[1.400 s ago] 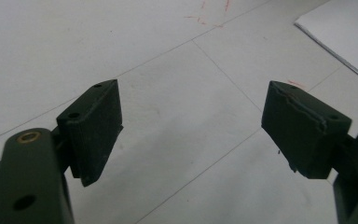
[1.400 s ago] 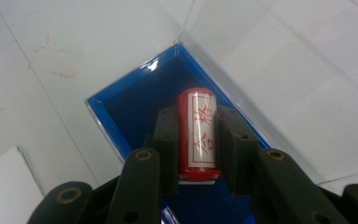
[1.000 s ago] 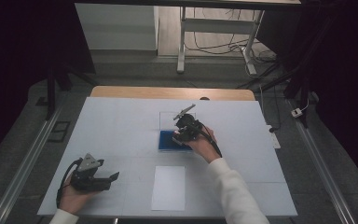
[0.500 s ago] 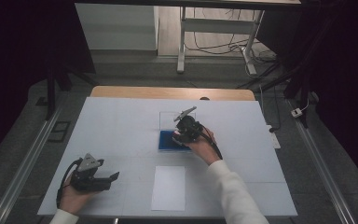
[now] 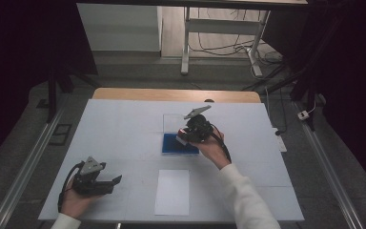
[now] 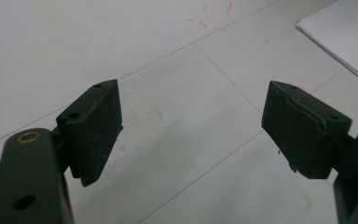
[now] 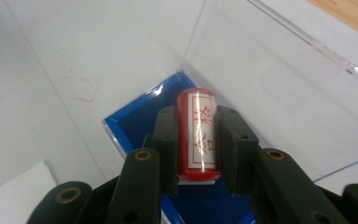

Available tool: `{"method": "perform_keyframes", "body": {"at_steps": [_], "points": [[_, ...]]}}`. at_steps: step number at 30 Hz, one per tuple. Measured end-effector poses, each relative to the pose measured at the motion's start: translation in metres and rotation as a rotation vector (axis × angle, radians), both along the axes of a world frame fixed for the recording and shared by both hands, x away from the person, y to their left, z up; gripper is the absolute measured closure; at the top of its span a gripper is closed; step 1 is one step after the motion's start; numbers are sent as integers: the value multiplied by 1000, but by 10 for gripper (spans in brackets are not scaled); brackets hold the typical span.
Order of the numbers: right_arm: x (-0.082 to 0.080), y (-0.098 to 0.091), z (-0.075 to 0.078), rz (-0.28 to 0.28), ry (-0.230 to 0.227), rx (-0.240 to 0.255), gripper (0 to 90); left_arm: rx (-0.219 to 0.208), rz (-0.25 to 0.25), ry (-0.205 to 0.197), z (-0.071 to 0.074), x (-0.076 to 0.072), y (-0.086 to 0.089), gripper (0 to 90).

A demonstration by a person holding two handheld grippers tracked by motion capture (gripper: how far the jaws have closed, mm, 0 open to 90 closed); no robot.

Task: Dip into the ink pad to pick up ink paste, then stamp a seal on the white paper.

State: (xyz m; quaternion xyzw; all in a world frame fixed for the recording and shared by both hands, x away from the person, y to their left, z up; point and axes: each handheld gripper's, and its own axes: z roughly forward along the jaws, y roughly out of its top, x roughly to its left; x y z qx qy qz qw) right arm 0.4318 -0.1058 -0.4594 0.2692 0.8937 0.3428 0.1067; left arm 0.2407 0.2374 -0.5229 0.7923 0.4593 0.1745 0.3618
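My right gripper [image 7: 196, 140] is shut on a red cylindrical stamp [image 7: 196, 133] with a white label bearing red characters. It hangs over a blue pad case [image 7: 142, 114] whose clear lid [image 7: 270, 79] stands open behind it. From above, the right gripper [image 5: 190, 135] sits over the blue case [image 5: 174, 147] near the table's middle. My left gripper [image 5: 110, 183] rests at the front left, open and holding nothing; its own view shows the two pads [image 6: 95, 123] wide apart above bare table. A white sheet of paper [image 5: 172, 192] lies at the front centre.
The white table [image 5: 124, 129] has a wooden strip [image 5: 171, 94] along its far edge. Faint red marks [image 6: 214, 14] stain the surface ahead of the left gripper. A corner of the paper [image 6: 345, 32] lies to its right. Metal rails [image 5: 24, 171] flank the table.
The right gripper with the stamp has shifted slightly over the blue case. The left gripper has not moved.
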Motion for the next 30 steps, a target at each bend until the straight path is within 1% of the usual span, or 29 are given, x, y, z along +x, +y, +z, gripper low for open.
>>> {"method": "perform_keyframes", "body": {"at_steps": [1, 3, 8, 11, 15, 18, 21, 22, 25, 26, 29, 30], "points": [[-1, 0, 1, 2, 4, 0, 700, 0, 1, -2, 0, 0, 0, 205], [-4, -2, 2, 8, -6, -2, 700, 1, 0, -2, 0, 0, 0, 205], [-12, -8, 6, 10, -18, 30, 700, 2, -2, 0, 0, -1, 0, 205], [-15, -10, 8, 21, -26, 45, 700, 0, 0, -1, 0, -1, 0, 203], [-20, -12, 11, 31, -40, 52, 699, 1, 1, 0, 0, 0, 0, 203], [-24, -13, 14, 35, -41, 59, 699, 1, 0, 1, 0, 0, 0, 203], [-28, -14, 16, 47, -47, 65, 699, -1, 0, 0, 0, -1, 1, 203], [-30, -14, 16, 49, -47, 75, 699, 0, 0, -1, 0, -1, 1, 202], [-36, -15, 17, 68, -55, 71, 699, -2, 0, -2, 0, -1, 1, 202], [-40, -15, 17, 73, -53, 79, 699, 0, 1, -2, 0, 0, 1, 201], [-46, -17, 20, 89, -54, 77, 699, -1, -2, 3, -1, 0, 1, 201], [-48, -18, 20, 92, -53, 85, 699, -1, -1, 2, -1, 0, 1, 201]]}}
